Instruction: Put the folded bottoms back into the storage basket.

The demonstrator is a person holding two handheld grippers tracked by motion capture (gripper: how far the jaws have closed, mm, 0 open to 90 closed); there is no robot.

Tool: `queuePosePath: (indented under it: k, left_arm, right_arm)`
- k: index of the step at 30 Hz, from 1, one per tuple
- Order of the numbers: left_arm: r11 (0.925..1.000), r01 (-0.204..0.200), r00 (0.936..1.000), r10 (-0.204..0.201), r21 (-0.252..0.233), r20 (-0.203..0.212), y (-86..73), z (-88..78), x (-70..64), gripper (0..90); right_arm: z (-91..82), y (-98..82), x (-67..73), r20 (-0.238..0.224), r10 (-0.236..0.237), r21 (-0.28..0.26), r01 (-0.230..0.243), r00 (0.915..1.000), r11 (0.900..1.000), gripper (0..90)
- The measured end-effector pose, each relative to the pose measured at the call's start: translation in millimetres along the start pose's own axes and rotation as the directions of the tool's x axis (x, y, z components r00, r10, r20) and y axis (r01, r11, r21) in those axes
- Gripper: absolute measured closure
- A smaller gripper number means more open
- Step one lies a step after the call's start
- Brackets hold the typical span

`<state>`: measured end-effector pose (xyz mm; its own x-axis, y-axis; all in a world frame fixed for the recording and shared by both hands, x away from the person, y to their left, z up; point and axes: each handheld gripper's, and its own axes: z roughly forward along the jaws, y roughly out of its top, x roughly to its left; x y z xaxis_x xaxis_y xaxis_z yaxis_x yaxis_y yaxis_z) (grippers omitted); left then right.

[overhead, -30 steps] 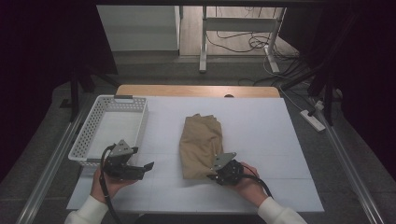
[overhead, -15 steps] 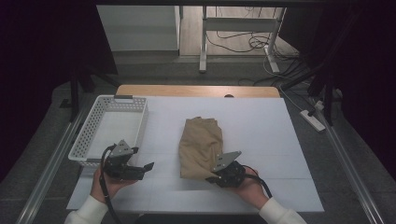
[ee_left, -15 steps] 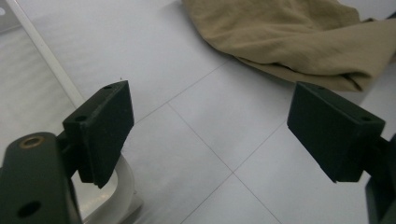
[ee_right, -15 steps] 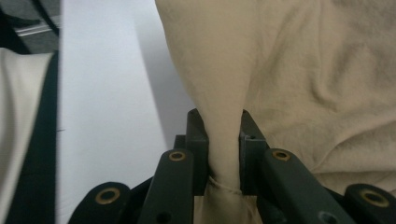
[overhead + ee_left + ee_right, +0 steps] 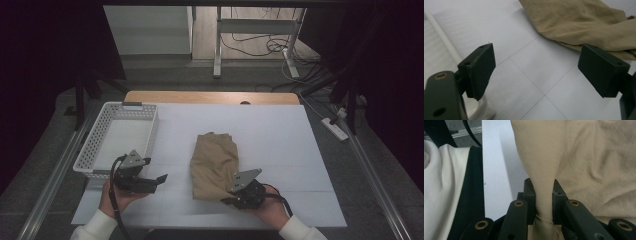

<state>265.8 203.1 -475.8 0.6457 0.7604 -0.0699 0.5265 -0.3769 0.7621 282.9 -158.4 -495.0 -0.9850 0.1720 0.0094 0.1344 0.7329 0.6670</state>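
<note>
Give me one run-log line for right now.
right gripper: shut on tan cloth near corner | left gripper: open, holding nothing, beside cloth | white basket: far left of table

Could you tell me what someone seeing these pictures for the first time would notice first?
Most likely the tan cloth, lying crumpled in the middle of the white table. Its near corner is pinched between the jaws of the right gripper, at the table's near edge. To the left, the left gripper hangs open over bare table, with a white basket beyond it.
</note>
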Motion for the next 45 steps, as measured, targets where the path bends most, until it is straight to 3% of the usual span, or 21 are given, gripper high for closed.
queuePosePath:
  k: [7, 12, 16, 24, 45]
  left_arm:
    - [1.0000, 0.002, 0.9998, -0.002, -0.002, 0.022, 11.4, 12.2, -2.9, 15.4]
    - [0.9999, -0.015, 0.9991, 0.015, -0.004, 0.039, 30.3, 23.6, -7.9, 15.3]
    - [0.9999, -0.015, 0.9996, 0.016, -0.005, 0.025, 38.8, 30.0, -10.3, 14.8]
    - [0.9993, -0.035, 0.9984, 0.034, 0.012, 0.044, 56.5, 49.7, -14.5, 14.9]
    - [0.9987, -0.035, 0.9976, 0.033, 0.037, 0.060, 78.2, 80.9, -12.0, 15.0]
  right_arm:
    - [0.8, -0.4, 0.3, 0.004, -0.004, 0.001, 0.004, 1.0000, 1.000, 78.6]
    - [1.6, -1.3, 0.5, 0.002, -0.001, -0.004, 0.001, 1.0000, 1.000, 78.6]
    - [1.0, -1.6, 0.2, 0.001, -0.001, -0.007, 0.001, 1.0000, 1.000, 78.6]
    - [0.1, -1.6, 0.4, 0.004, -0.006, -0.005, 0.006, 1.0000, 1.000, 78.5]
    - [1.8, -2.5, 1.0, 0.010, -0.020, -0.003, 0.020, 0.9998, 1.000, 78.0]
